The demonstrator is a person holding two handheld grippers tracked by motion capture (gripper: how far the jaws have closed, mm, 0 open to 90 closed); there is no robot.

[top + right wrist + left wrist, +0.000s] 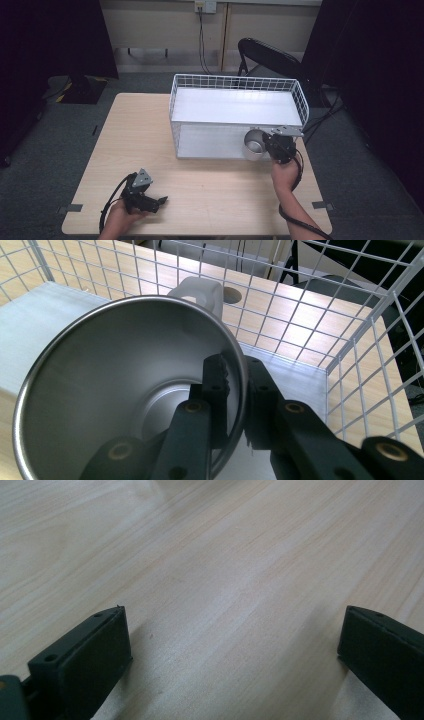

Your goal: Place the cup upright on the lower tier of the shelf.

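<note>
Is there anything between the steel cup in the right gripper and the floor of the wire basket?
Nothing visible. The right gripper pinches the steel cup's wall, one jaw inside and one outside, at the wire basket's near right corner. The basket floor beyond it lies bare.

In the right gripper view the shiny steel cup (115,390) is cut off by the bottom edge, and the black right gripper (236,385) hides part of its rim and inner wall. In the high view the cup (254,146) is partly hidden behind that gripper (272,145) and the white wire basket's (235,82) front wall. Both forearms are cut off by the bottom edge.
</note>
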